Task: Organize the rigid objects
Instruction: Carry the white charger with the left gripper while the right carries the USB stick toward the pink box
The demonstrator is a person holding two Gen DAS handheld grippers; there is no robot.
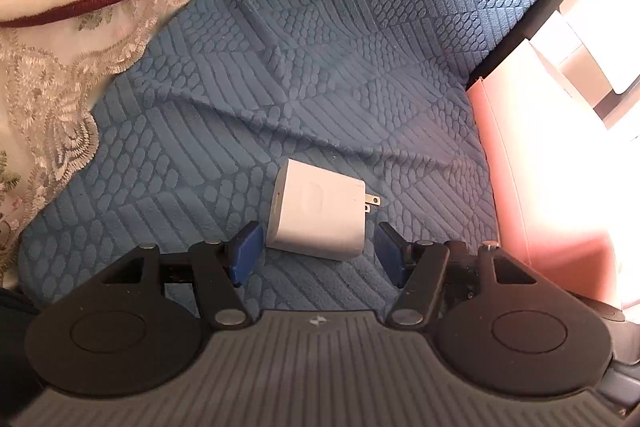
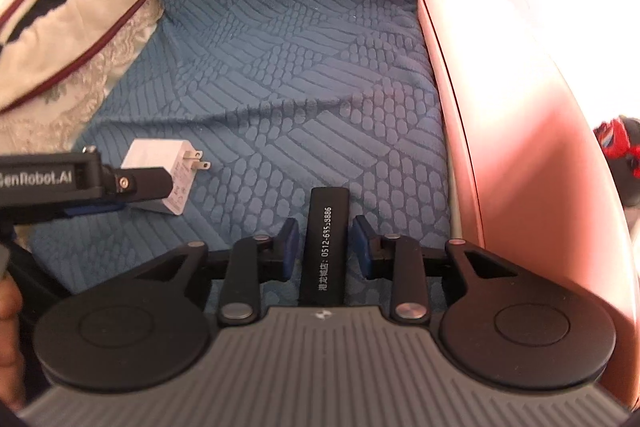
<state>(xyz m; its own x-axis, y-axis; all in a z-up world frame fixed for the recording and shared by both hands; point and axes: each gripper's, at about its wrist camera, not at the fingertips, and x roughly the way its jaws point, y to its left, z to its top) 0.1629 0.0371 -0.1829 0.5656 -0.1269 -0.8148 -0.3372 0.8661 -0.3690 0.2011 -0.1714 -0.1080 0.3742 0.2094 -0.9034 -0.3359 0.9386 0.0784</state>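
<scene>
Blue quilted cover filled both views, soft and creased, with a diagonal fold running across the middle. Pink box stood along its right edge, lid or wall upright, sunlit. Lace-trimmed cushion lay at the far left.

Right gripper sat low over the cover, jaws apart, a narrow gap on each side of the black bar lying lengthwise between them; the pads did not appear to touch it. Left gripper likewise spread wide, its blue pads flanking the near end of the white charger, clear of both faces. Charger lay flat on the cover, prongs pointing right, well apart from the pink box.

Handling, judged: both items rigid, light, smooth-sided. Charger likely slick plastic; best taken across its two broad flat faces, away from the prongs. Bar slim; a grip at mid-length across the narrow sides should keep it from pivoting. Soft cover beneath would give under downward pressure.

Writing: bar carried white print, "0512-695" then digits partly blurred, preceded by Chinese characters. Left gripper's body read "enRobot.AI" in the right wrist view. Charger side showed small print, illegible.
</scene>
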